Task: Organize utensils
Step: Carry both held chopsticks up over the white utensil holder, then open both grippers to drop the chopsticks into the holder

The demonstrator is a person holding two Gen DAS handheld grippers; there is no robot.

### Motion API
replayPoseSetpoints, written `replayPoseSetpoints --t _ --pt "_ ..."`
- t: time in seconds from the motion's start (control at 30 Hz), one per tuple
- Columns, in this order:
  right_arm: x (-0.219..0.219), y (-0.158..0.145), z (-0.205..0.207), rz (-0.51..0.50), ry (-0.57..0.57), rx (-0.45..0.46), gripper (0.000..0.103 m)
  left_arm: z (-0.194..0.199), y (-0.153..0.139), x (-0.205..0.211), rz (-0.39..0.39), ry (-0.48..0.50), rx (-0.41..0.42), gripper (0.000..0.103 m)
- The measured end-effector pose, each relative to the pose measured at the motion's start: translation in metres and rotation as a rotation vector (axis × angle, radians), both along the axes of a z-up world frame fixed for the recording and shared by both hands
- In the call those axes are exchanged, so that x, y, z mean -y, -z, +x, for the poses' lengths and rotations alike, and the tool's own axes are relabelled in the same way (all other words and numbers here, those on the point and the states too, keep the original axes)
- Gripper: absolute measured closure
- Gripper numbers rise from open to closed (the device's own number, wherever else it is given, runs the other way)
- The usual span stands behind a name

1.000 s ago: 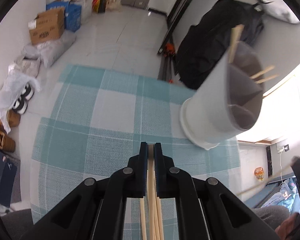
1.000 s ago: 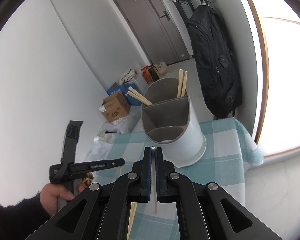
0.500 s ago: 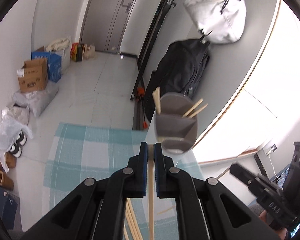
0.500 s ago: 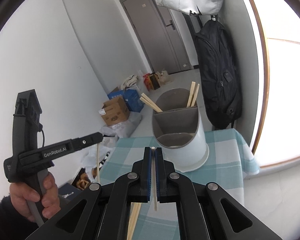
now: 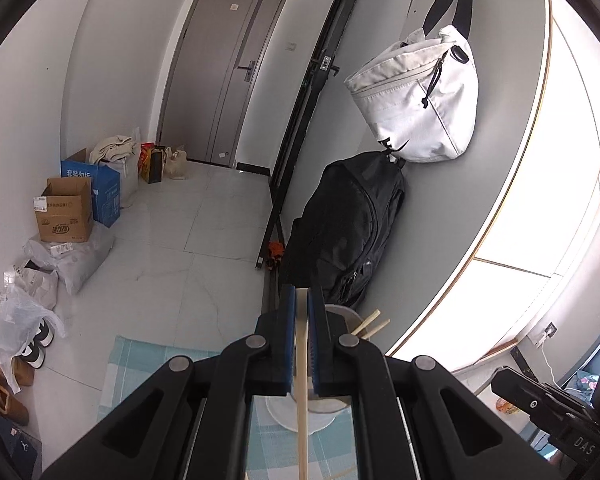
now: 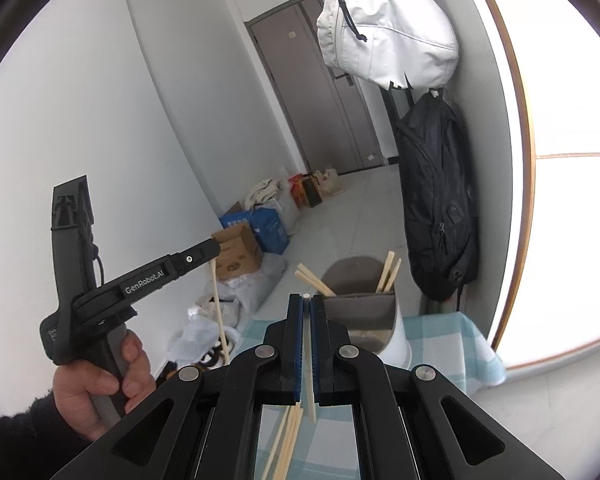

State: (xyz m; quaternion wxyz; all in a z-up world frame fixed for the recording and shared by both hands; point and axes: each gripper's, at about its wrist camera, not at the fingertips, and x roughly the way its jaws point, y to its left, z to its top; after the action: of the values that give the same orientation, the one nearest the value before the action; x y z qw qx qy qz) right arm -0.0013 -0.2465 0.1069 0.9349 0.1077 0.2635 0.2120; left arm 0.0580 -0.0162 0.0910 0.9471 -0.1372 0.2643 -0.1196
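Your left tongs [image 5: 302,304] point forward and up toward the room, blue-padded jaws drawn close together and pinching a single thin stick that runs back between the black linkage arms. In the right wrist view your left hand [image 6: 96,392] wraps its fingers around the black handle, dark sleeve at the wrist, holding those tongs raised at the left with the tips angled up and to the right. Your right tongs [image 6: 306,312] are likewise nearly closed, jaws parallel, clamping one thin stick between the blue pads.
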Motion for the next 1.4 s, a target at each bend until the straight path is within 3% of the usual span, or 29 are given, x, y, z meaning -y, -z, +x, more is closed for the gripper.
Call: replayPoseSetpoints --t 0.33,0.63,0.73,1.0,1.23,1.4 --pt "0.017 -0.049 0.048 0.017 0.044 0.041 0.100 0.046 -0.036 0.003 -0.051 -0.060 0.091 0.101" --pt "0.015 -0.066 0.098 -0.009 0.065 0.080 0.100 0.082 -0.037 0.023 0.027 -0.083 0.177 0.101" --pt "0.014 -0.062 0.111 -0.020 0.074 0.083 0.100 0.088 -0.028 0.032 0.054 -0.065 0.204 0.101" --pt "0.016 -0.035 0.139 -0.044 0.069 0.076 0.100 0.101 -0.002 0.038 0.059 -0.014 0.167 0.101" --pt "0.005 -0.007 0.154 -0.062 0.022 0.028 0.100 0.106 0.007 0.030 -0.002 0.071 0.101 0.101" --pt "-0.012 0.013 0.156 -0.116 -0.033 -0.005 0.097 0.105 0.005 0.014 -0.036 0.055 0.042 0.101"
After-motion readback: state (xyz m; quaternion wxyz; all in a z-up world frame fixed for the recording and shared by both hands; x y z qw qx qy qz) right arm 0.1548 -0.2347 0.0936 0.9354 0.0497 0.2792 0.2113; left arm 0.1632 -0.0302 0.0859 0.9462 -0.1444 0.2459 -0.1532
